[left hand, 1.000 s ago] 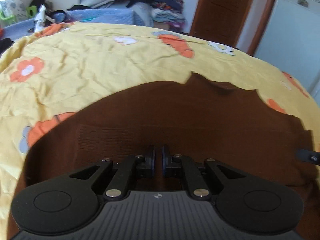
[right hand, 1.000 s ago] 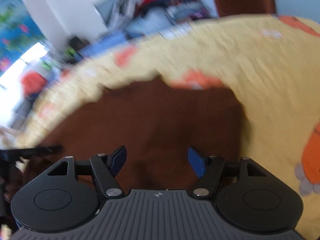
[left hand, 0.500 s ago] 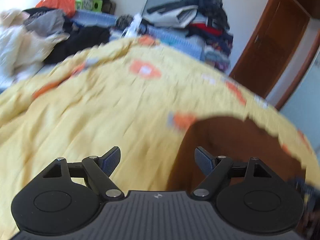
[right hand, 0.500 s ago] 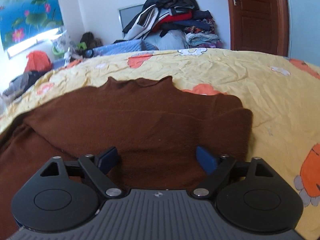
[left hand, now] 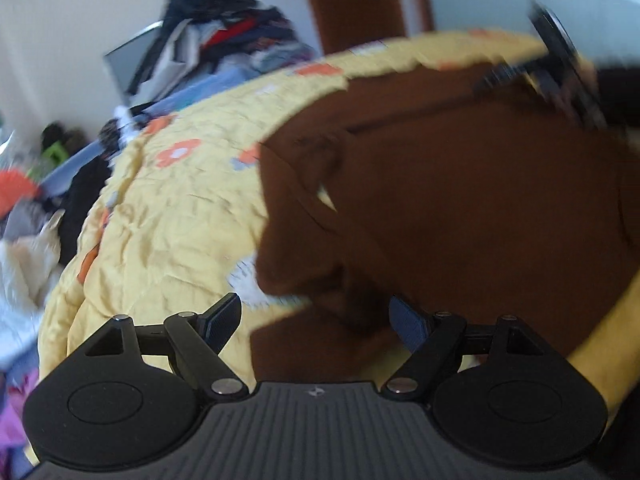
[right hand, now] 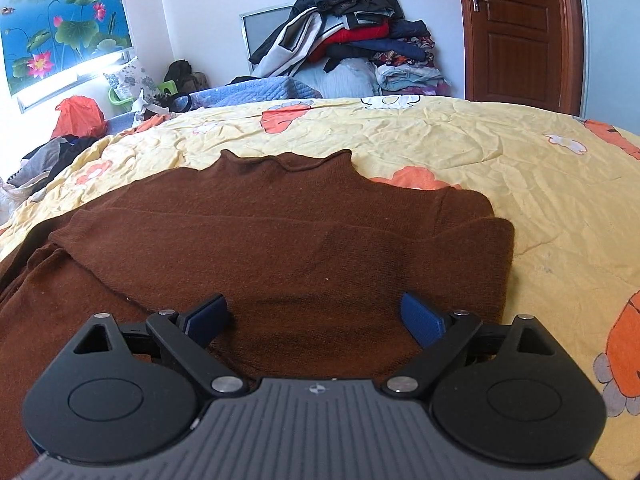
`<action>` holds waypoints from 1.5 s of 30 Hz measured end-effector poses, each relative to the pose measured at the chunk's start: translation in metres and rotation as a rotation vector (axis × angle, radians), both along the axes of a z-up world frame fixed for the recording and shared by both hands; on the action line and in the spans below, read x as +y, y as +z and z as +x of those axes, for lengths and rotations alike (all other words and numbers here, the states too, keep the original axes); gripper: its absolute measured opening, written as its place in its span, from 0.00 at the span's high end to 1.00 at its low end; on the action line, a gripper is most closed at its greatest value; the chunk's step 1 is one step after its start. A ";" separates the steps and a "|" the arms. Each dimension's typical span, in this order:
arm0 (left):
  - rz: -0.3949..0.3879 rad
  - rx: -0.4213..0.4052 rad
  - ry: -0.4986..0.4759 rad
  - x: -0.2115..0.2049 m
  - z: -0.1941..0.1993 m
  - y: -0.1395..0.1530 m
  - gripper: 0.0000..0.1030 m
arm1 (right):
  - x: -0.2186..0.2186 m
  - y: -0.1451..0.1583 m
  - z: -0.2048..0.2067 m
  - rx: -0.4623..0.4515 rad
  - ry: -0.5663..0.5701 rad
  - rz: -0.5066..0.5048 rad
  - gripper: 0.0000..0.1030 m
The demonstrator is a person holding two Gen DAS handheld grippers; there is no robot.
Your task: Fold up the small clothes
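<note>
Left claw (left hand: 316, 320): jaws spread wide, holding nothing; the view was motion-blurred.
Just ahead of the left claw: a rumpled edge of the brown sweater (left hand: 460, 200), with folds bunched between and beyond the blue pads (left hand: 408, 322).
Left of the left claw: bare yellow flowered bedspread (left hand: 180, 216), wrinkled.
Far right of the left claw: the right claw (left hand: 560, 68), a dark blur above the sweater's far side.
Right claw (right hand: 316, 318): jaws spread wide, gripping nothing, hovering low over the garment.
Directly ahead of the right claw: the brown sweater (right hand: 288, 248) lay flat on the bed, its high collar pointing away from the claw, and one sleeve was folded across the body.
Left of the right claw: more brown knit spread out towards the frame's edge.
Right of the right claw: yellow flowered bedspread (right hand: 560, 208) with orange blooms, touching the sweater's folded edge.
Beyond the bed: a heap of clothes (right hand: 352, 40) stacked against the wall.
Far right: a brown wooden door (right hand: 516, 28).
Far left: a lotus picture (right hand: 60, 20) on the wall, with an orange bag (right hand: 78, 116) below it.
</note>
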State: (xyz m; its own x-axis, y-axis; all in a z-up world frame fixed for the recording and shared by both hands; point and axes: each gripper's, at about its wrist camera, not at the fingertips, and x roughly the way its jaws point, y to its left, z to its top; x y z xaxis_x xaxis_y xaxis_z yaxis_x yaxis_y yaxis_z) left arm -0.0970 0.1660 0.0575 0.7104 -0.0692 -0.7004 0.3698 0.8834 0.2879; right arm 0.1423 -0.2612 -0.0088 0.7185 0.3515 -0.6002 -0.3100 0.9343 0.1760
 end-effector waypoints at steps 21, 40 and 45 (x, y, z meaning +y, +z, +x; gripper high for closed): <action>-0.654 0.103 0.212 0.080 0.069 0.078 0.96 | -0.001 -0.001 -0.001 -0.001 -0.010 0.024 0.10; -0.956 0.092 -0.123 -0.122 0.194 0.141 0.91 | -0.031 -0.004 -0.006 0.008 -0.020 0.254 0.09; -0.918 -0.110 0.287 -0.027 0.149 0.116 0.28 | -0.031 -0.002 -0.006 0.016 -0.010 0.257 0.07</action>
State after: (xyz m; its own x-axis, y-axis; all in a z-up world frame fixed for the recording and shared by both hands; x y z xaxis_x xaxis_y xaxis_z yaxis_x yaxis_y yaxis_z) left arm 0.0517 0.1389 0.1731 0.8440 -0.3698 -0.3884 0.1172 0.8339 -0.5393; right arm 0.1367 -0.2917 -0.0112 0.7136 0.4873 -0.5033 -0.2967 0.8610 0.4130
